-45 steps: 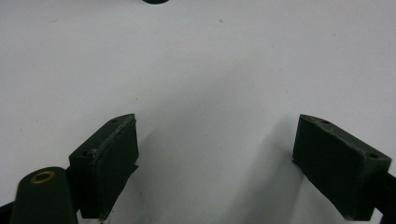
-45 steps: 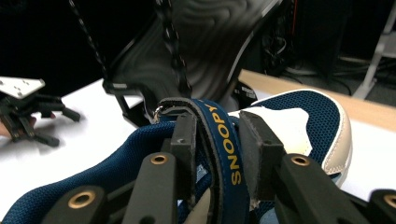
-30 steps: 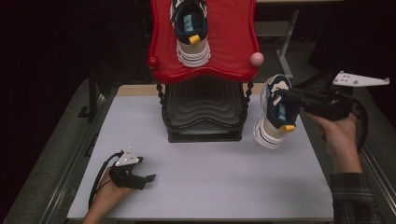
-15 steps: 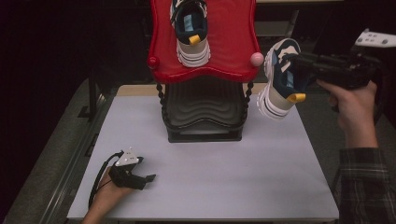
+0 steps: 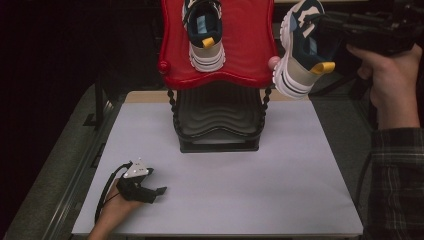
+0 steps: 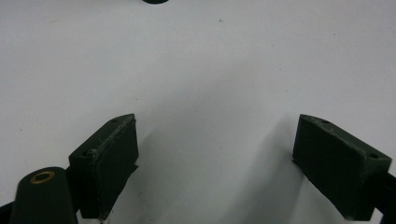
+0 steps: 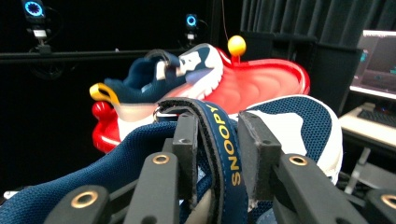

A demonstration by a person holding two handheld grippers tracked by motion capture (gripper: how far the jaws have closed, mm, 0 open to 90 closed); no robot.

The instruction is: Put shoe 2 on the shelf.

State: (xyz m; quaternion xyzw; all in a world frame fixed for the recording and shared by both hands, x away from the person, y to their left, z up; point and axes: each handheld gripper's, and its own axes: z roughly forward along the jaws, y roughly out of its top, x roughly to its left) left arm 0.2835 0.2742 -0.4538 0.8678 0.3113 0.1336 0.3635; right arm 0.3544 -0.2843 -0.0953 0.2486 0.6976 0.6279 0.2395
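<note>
the second sneaker [image 5: 300, 47] is up in the air just right of the red rack shelf [image 5: 250, 65], where its twin [image 5: 202, 32] already sits. right gripper [image 7: 215, 154] is clamped on its "snoopy" strap [image 7: 223, 140]. looks like the carry-to-shelf step. next it needs swinging over the bare right half and setting down beside the twin. left gripper [image 5: 159, 191] rests spread open on the table [image 5: 280, 190].

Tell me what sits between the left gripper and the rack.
Nothing: the high view shows bare white table from the left gripper to the rack; the left gripper view shows bare table ahead too.
</note>
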